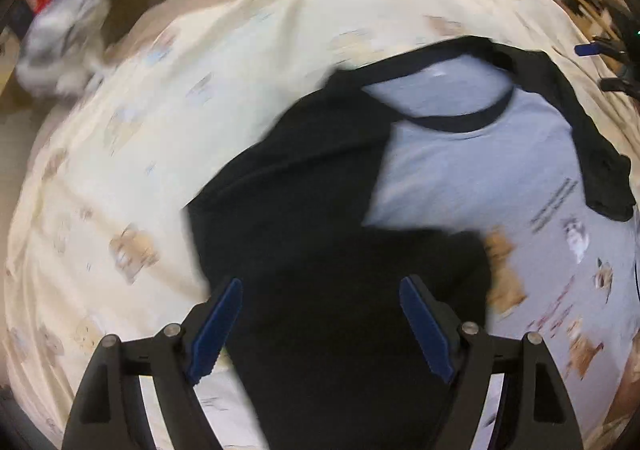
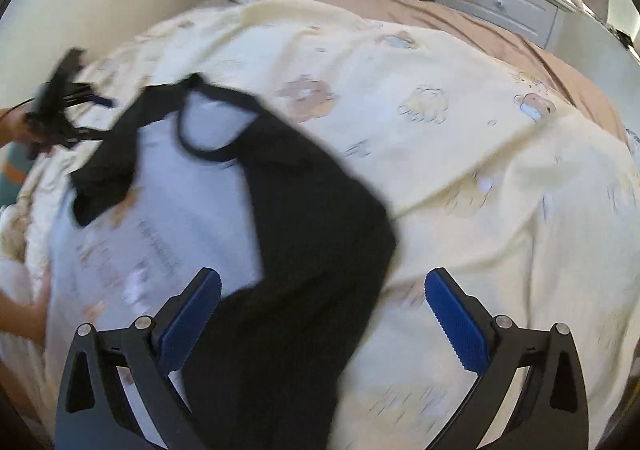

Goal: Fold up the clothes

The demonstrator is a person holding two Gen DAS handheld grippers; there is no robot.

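Under the left tool (image 1: 320, 324), on the bed, lies a shirt (image 1: 472, 174). The shirt is light grey with black sleeves and a black ring at the neck. Small pictures and some writing are printed on its front, too blurry to read. One black sleeve (image 1: 320, 250) lies folded over the shirt, right between the tool's two blue pads (image 1: 218, 330). The pads stand wide apart and pinch nothing.

The right tool (image 2: 322, 316) is spread wide too, and nothing is held in it. In its view the same black sleeve runs up between its pads, and the grey part of the shirt sits to the tool's left. The other black sleeve (image 2: 108, 162) lies bunched near the far left corner of the shirt. Past it, the left tool shows small and dark.

The shirt rests on a pale yellow blanket (image 2: 460, 178) with little bears on it. A brown sheet (image 2: 440, 18) peeks out beyond the blanket. A white drawer chest (image 2: 500, 4) stands far ahead of the right tool.
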